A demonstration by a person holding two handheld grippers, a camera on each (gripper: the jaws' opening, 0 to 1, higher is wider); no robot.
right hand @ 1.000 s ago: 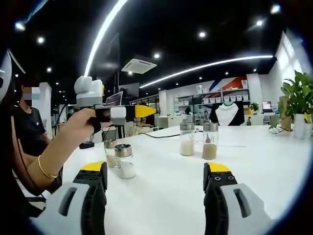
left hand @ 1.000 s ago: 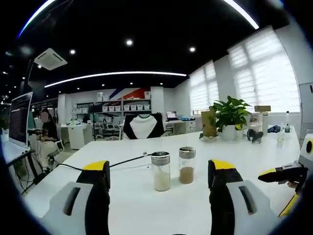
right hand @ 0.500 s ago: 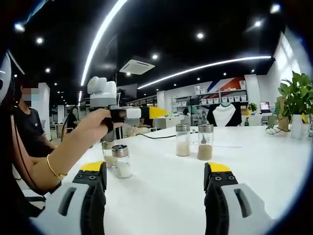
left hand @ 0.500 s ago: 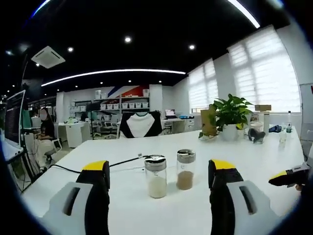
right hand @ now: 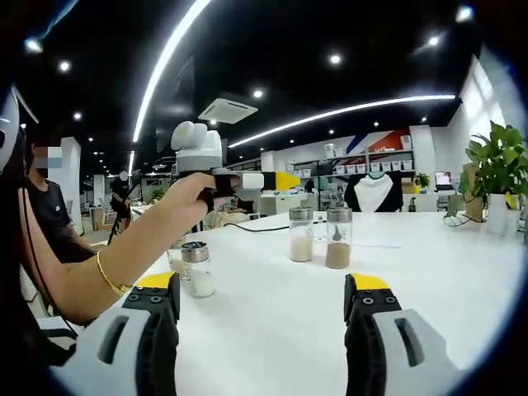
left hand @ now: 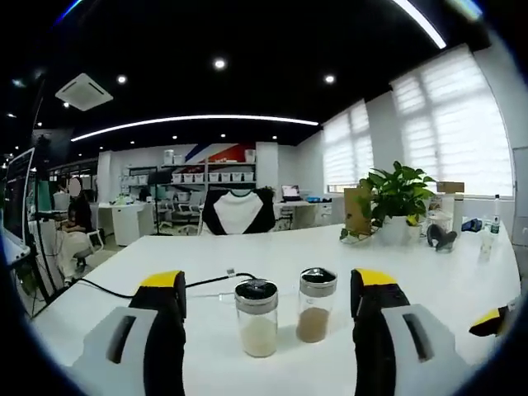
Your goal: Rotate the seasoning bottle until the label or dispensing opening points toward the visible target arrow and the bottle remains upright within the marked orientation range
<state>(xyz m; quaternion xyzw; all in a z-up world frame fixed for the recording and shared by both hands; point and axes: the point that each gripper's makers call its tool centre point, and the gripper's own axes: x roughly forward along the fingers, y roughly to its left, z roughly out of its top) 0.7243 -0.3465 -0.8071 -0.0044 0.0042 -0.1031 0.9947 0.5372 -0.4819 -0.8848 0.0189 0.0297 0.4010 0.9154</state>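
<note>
Two bottles [left hand: 257, 318] [left hand: 314, 304] upright on table [left hand: 429, 272], side by side, just apart, ahead between my left gripper [left hand: 268, 307] jaws. Cable [left hand: 124, 289] on table behind-left of them. Plant [left hand: 396, 198] far right on table. Third bottle [right hand: 196, 269] stands well left of pair, under my left hand [right hand: 188, 195].

I see two clear seasoning bottles ahead of my left gripper [left hand: 264, 330]: one [left hand: 257, 318] holds white powder, the other [left hand: 313, 305] brown. Jaw tips yellow, bodies grey. Table [left hand: 429, 280] white.
</note>
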